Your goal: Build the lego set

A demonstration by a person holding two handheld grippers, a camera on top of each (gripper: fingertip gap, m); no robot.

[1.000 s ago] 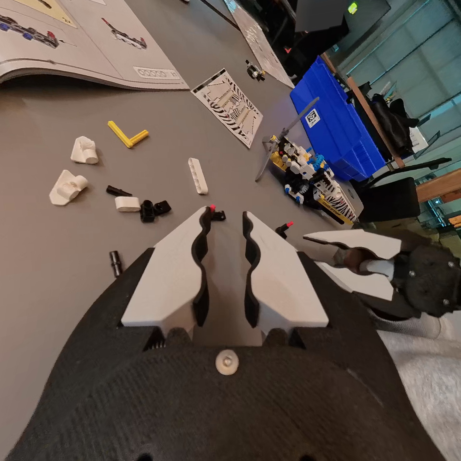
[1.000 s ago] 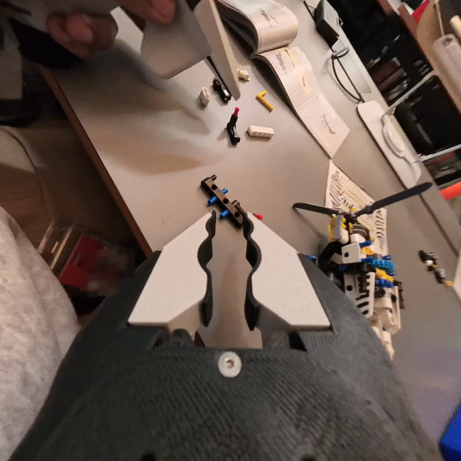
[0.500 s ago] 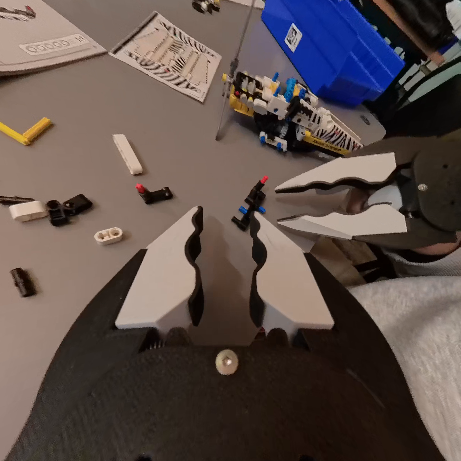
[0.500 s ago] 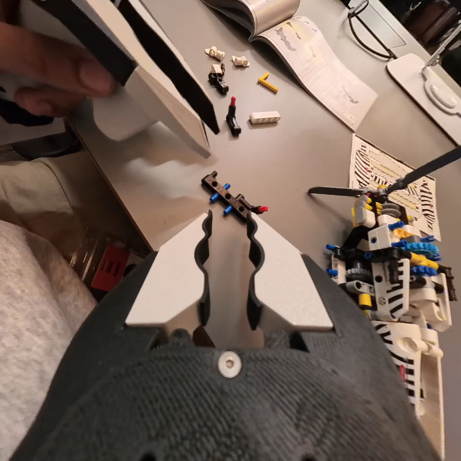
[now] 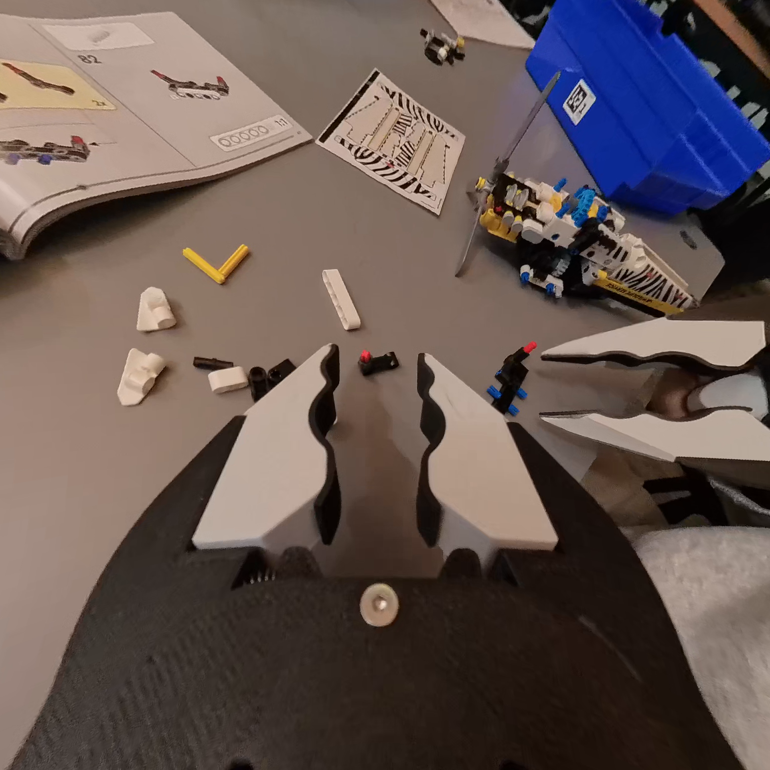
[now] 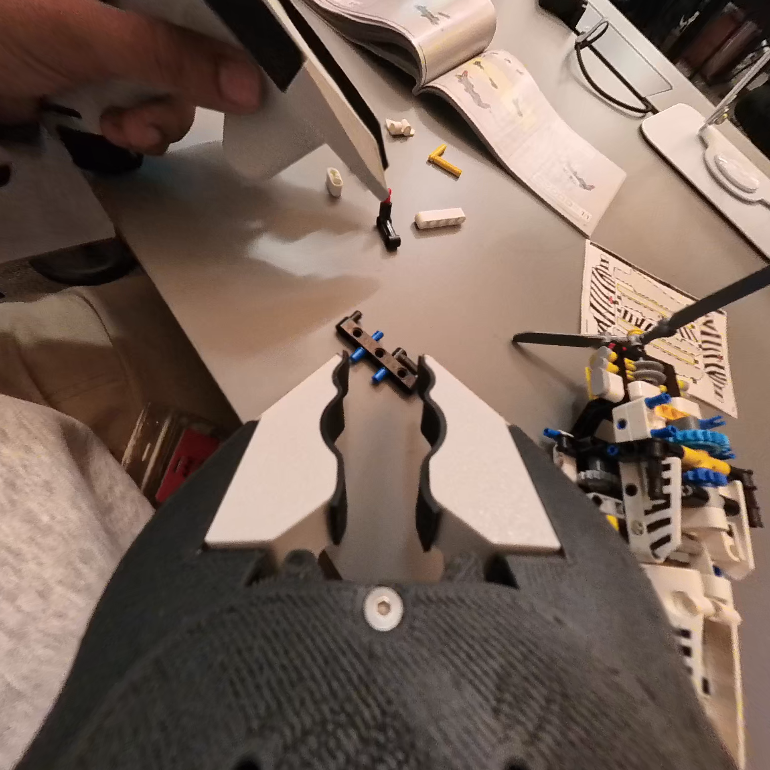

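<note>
The table carries the open manual at its far edge and the half-built helicopter toward the right edge, so much is done. Loose parts remain unfitted. Near the front edge, the right gripper spreads around the black beam; the left gripper gapes over the red-tipped connector.

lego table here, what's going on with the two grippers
A person is building a lego set with a handheld gripper in each hand. The left gripper is open, closing in on a small black connector with a red pin lying on the grey table. The right gripper is open over a black beam with blue pins. Neither holds anything. The partly built zebra-striped helicopter model sits beyond them.
</note>
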